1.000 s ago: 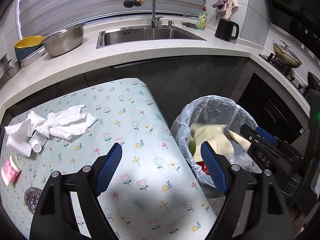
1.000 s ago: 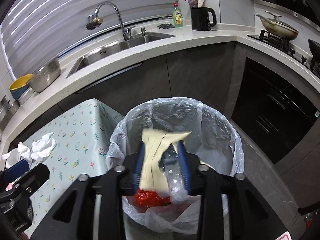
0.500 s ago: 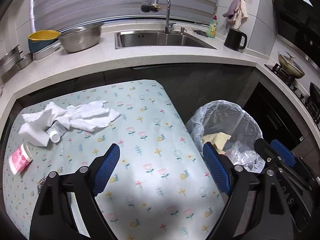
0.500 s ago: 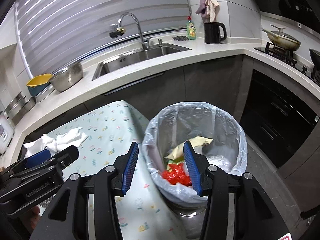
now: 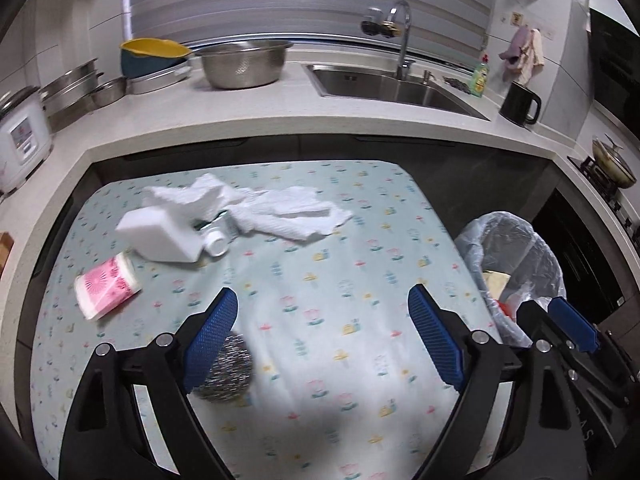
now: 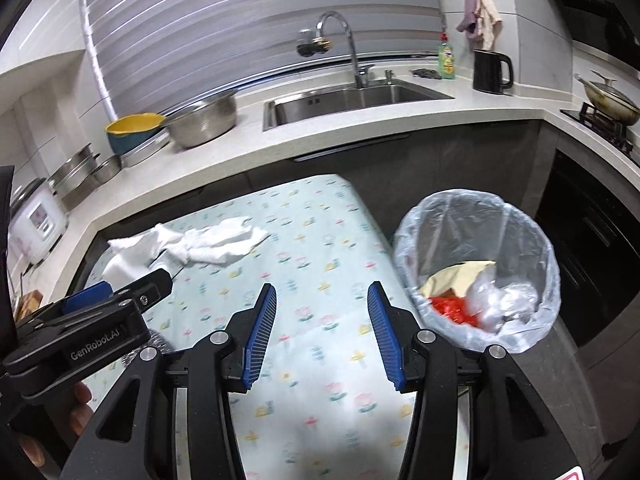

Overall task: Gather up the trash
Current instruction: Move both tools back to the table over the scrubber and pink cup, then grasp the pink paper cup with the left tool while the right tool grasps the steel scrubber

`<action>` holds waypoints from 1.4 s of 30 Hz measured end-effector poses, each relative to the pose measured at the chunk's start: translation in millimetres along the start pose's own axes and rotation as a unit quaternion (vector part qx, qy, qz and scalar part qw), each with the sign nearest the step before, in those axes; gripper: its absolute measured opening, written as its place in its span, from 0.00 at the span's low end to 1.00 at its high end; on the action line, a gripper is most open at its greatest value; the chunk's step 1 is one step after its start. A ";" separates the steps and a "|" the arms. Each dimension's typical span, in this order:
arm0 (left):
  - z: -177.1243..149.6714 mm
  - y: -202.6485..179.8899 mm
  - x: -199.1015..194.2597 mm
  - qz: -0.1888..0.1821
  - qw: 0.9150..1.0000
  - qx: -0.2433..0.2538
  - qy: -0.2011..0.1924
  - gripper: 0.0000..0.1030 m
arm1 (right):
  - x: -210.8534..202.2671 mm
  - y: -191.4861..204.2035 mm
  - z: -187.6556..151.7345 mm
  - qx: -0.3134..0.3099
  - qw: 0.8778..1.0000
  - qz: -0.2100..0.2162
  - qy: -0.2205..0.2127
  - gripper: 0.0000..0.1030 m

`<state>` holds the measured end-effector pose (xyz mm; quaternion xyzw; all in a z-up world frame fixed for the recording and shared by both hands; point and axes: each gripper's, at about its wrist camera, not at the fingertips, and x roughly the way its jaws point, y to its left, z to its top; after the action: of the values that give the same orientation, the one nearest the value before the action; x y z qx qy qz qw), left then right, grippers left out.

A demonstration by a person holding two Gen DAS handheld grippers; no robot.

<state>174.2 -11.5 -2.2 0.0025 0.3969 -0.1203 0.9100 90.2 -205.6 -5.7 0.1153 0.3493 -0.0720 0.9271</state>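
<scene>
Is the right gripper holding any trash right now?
No. The right gripper has its jaws wide apart with only the floral tablecloth showing between them.

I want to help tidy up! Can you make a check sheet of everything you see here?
Surface: table under a pale flowered cloth.
Job's things: crumpled paper towels, white bottle lying on its side, small tube partly under the towels, pink packet, steel scourer; bin with a clear liner beside the table, holding yellow paper, a red wrapper and clear plastic.
Clutter: nothing seen beyond the trash.
Grippers: left tongs open and empty above the cloth near the scourer; right tongs open and empty, over the table edge by the bin.
Cables: nothing seen.
Surroundings: counter with sink, metal bowl, black kettle, rice cooker.
</scene>
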 end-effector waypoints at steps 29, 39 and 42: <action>-53.6 210.7 3.4 0.104 0.985 -0.128 0.046 0.87 | 62.6 170.2 -73.8 -0.093 0.989 0.073 0.091 0.71; -56.3 236.9 25.0 0.106 0.982 -0.145 0.062 0.87 | 94.9 197.7 -83.0 -0.109 0.985 0.068 0.111 0.77; -55.8 243.7 33.0 0.104 0.981 -0.152 0.067 0.87 | 104.5 202.5 -84.9 -0.111 0.984 0.067 0.119 0.77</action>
<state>209.5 223.5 -86.4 -0.0869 0.4683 0.0370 0.8785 157.9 6.3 -103.9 0.0425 0.4545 0.0435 0.8887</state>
